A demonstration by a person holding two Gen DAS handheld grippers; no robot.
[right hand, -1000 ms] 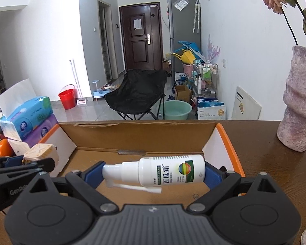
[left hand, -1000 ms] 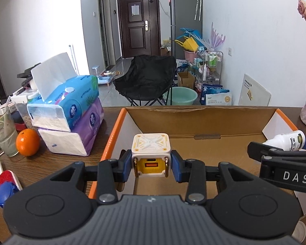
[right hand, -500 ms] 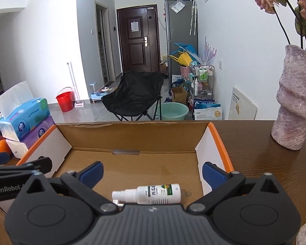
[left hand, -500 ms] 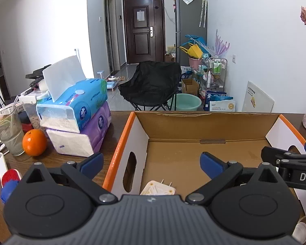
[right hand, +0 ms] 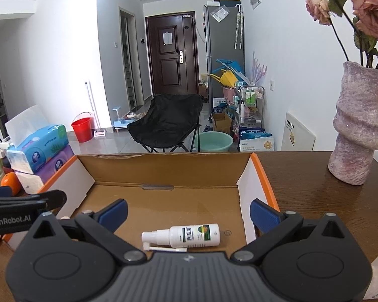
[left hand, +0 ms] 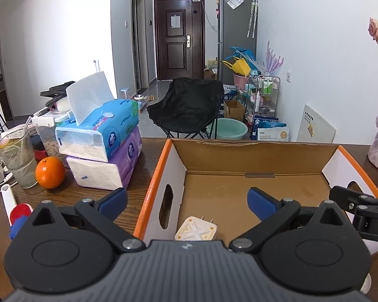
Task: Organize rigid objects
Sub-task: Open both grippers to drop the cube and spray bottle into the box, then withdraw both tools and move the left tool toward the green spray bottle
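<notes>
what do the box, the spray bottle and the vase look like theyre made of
Orange-rimmed open box: corrugated cardboard, matte brown inside with white side flaps; creased folds show.
Small white spray bottle: smooth, slightly glossy plastic, probably, with a printed label.
Mottled purple wavy vase: rough, matte, speckled surface, perhaps ceramic or stone; the look leaves it open.

place: lived-in home, apartment entry hall
giveaways: front door [left hand: 179,39], fridge [left hand: 235,35], folding chair [right hand: 165,122], tissue packs [left hand: 103,141] (plus a mop bucket [right hand: 81,129])
</notes>
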